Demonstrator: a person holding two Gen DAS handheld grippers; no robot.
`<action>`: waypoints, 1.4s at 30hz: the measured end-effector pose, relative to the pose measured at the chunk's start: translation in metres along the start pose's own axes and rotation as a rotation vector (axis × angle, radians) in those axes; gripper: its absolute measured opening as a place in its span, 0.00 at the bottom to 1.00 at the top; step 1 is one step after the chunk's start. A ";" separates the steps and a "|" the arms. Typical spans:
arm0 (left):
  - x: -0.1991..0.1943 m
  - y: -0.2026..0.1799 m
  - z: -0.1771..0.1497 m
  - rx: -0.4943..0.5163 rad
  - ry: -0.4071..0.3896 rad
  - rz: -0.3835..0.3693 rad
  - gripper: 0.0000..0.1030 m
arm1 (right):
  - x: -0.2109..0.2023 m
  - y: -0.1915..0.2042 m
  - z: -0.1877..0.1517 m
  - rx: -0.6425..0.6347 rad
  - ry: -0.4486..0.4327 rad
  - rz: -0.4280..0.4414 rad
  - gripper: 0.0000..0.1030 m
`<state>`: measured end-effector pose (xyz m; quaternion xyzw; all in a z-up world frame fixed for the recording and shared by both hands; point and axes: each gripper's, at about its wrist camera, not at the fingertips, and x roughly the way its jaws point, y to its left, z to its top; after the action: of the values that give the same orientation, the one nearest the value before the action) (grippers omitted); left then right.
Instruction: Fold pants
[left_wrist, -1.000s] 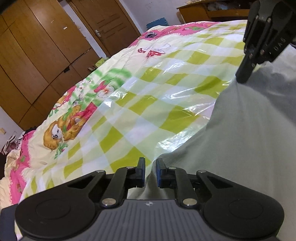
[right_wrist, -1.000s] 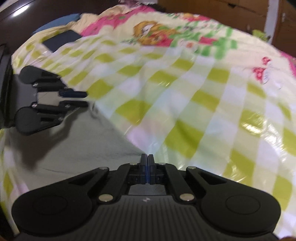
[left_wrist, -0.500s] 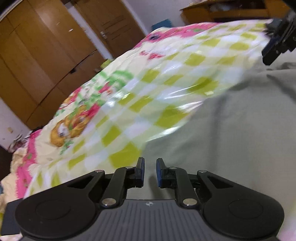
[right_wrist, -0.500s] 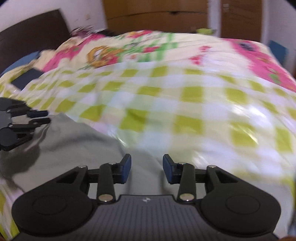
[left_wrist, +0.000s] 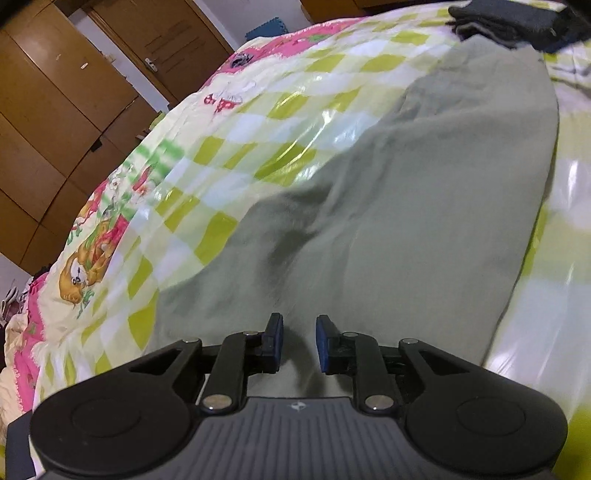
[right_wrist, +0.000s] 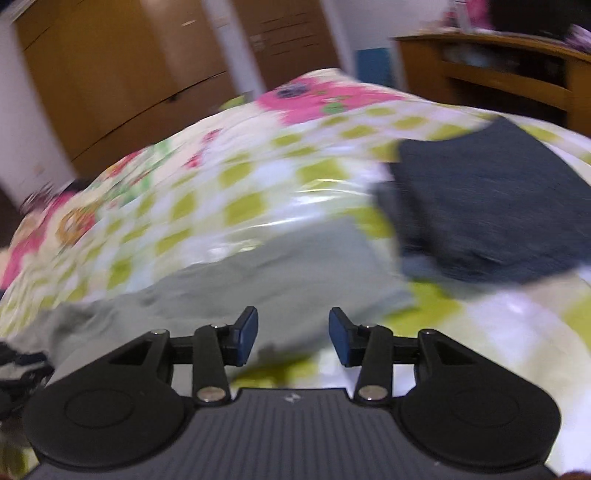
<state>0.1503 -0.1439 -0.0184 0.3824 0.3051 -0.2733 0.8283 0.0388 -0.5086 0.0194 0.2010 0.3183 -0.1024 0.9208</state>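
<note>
Pale grey-green cloth pants (left_wrist: 424, 206) lie flat on the green-checked bed quilt (left_wrist: 258, 122). Left tongs (left_wrist: 298, 341) have just opened slightly, right tongs (right_wrist: 292, 339) wider; both hold nothing.

The pants (left_wrist: 424, 206) are soft, matt grey-green cloth; the checked bed cover (left_wrist: 280, 122) is glossy and smooth; the wardrobe (left_wrist: 48, 110) is satiny brown wood.
</note>
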 end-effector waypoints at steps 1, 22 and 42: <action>-0.002 -0.004 0.004 -0.001 -0.007 -0.004 0.35 | -0.002 -0.008 -0.001 0.036 -0.003 -0.006 0.44; 0.001 -0.044 0.043 -0.041 -0.062 -0.093 0.40 | 0.034 -0.051 -0.011 0.453 0.052 0.182 0.48; -0.007 -0.094 0.060 -0.053 -0.124 -0.178 0.50 | 0.016 -0.092 -0.014 0.638 -0.066 0.208 0.09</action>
<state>0.0989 -0.2425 -0.0261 0.3140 0.2930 -0.3610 0.8278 0.0142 -0.5859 -0.0283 0.5068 0.2181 -0.1089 0.8269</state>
